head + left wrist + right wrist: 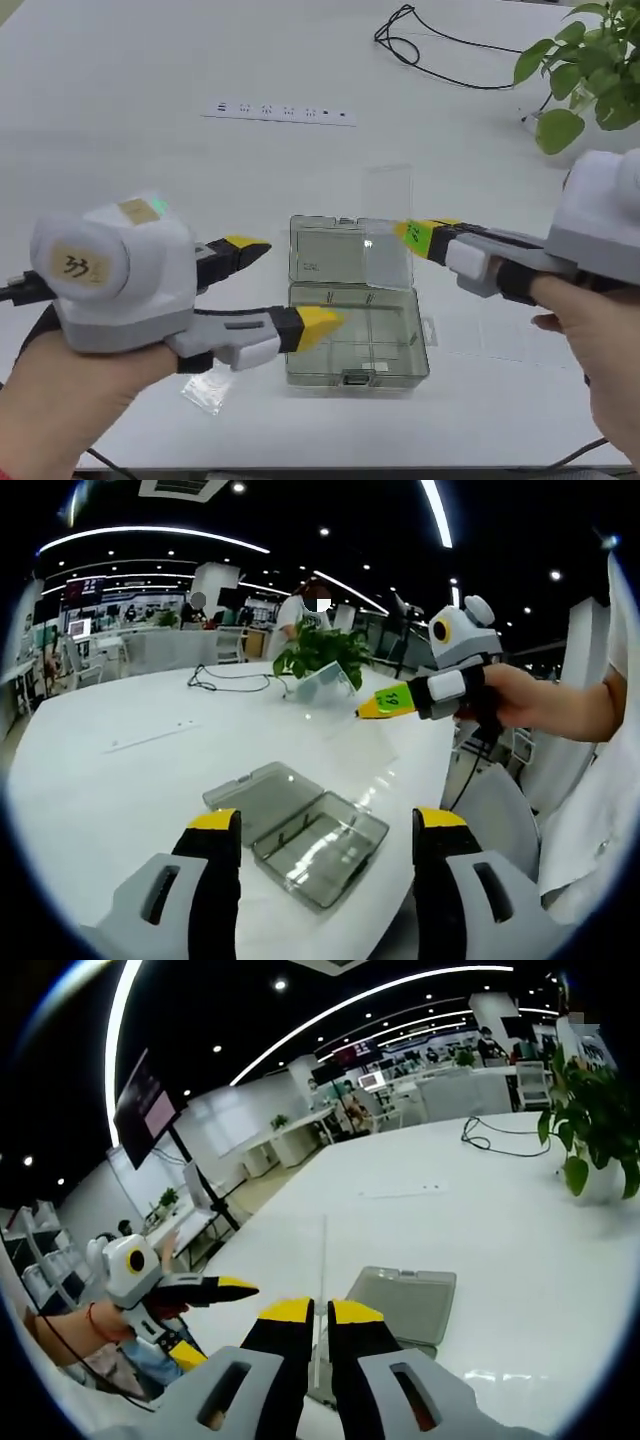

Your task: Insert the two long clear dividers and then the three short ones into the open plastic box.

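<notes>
Right gripper (320, 1310), jaws shut on a clear flat plastic divider (388, 215), holds it upright above the open smoky-grey plastic box (395, 370) at frame centre. Left gripper (327, 822) gapes wide, empty, lower left. Recommend aligning the divider with the wall slots, then lowering it squarely.

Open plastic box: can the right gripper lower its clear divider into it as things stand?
Probably yes: the right gripper holds the divider over the box, lid folded back; the open left gripper sits at its left edge.
</notes>
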A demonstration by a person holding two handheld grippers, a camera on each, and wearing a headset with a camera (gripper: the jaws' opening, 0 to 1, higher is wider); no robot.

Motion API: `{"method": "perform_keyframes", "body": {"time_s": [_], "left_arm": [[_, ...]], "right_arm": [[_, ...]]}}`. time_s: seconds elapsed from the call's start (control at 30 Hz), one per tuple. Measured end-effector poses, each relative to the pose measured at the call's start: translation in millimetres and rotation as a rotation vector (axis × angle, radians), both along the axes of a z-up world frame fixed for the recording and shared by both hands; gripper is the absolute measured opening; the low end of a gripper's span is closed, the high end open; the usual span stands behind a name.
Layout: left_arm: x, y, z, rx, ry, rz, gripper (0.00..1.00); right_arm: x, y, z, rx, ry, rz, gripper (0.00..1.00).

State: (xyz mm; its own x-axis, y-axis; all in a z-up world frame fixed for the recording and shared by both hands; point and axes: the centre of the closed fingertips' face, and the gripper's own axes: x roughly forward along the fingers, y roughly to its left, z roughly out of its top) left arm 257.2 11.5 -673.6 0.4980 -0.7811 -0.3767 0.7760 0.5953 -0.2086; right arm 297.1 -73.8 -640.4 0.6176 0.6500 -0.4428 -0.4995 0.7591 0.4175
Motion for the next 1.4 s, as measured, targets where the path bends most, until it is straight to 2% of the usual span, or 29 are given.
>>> {"method": "perform_keyframes", "body": {"time_s": [0.2, 0.4, 0.5, 0.6, 0.7, 0.77, 0.9, 1.0, 1.07, 1.4], "left_arm": [[-6.6, 6.1, -13.5, 0.045, -0.023, -0.053, 0.82], [-12.1, 9.2, -24.5, 0.071, -0.025, -0.085, 0.94], [-13.8, 11.2, -30.2, 0.083, -0.024, -0.101, 0.99], [-14.0, 14.6, -33.9, 0.083, -0.015, -0.104, 1.0], [-14.1, 17.8, -38.5, 0.095, -0.013, -0.112, 1.0], [-14.5, 19.9, -41.5, 0.096, -0.008, -0.118, 1.0], [-14.3, 21.1, -42.8, 0.085, 0.003, -0.113, 1.0], [-14.9, 20.0, -44.6, 0.076, 0.011, -0.116, 1.0], [-15.2, 19.0, -46.4, 0.075, 0.015, -0.121, 1.0], [-14.3, 16.7, -50.9, 0.052, 0.031, -0.119, 1.0]], "right_arm": [[2.9, -9.7, -20.8, -0.069, 0.114, -0.032, 0.06], [3.2, -13.9, -38.6, -0.122, 0.209, -0.051, 0.07], [6.2, -18.7, -54.0, -0.154, 0.256, -0.066, 0.07], [3.6, -19.5, -64.6, -0.177, 0.294, -0.081, 0.06], [-2.4, -21.7, -77.0, -0.204, 0.353, -0.085, 0.06], [-9.8, -24.2, -88.0, -0.224, 0.416, -0.085, 0.06], [-15.0, -21.9, -96.7, -0.196, 0.476, -0.104, 0.06], [-16.4, -23.0, -104.8, -0.204, 0.499, -0.119, 0.06], [-17.8, -22.2, -108.7, -0.191, 0.524, -0.129, 0.06], [-26.1, -26.9, -124.4, -0.189, 0.588, -0.177, 0.06]]}}
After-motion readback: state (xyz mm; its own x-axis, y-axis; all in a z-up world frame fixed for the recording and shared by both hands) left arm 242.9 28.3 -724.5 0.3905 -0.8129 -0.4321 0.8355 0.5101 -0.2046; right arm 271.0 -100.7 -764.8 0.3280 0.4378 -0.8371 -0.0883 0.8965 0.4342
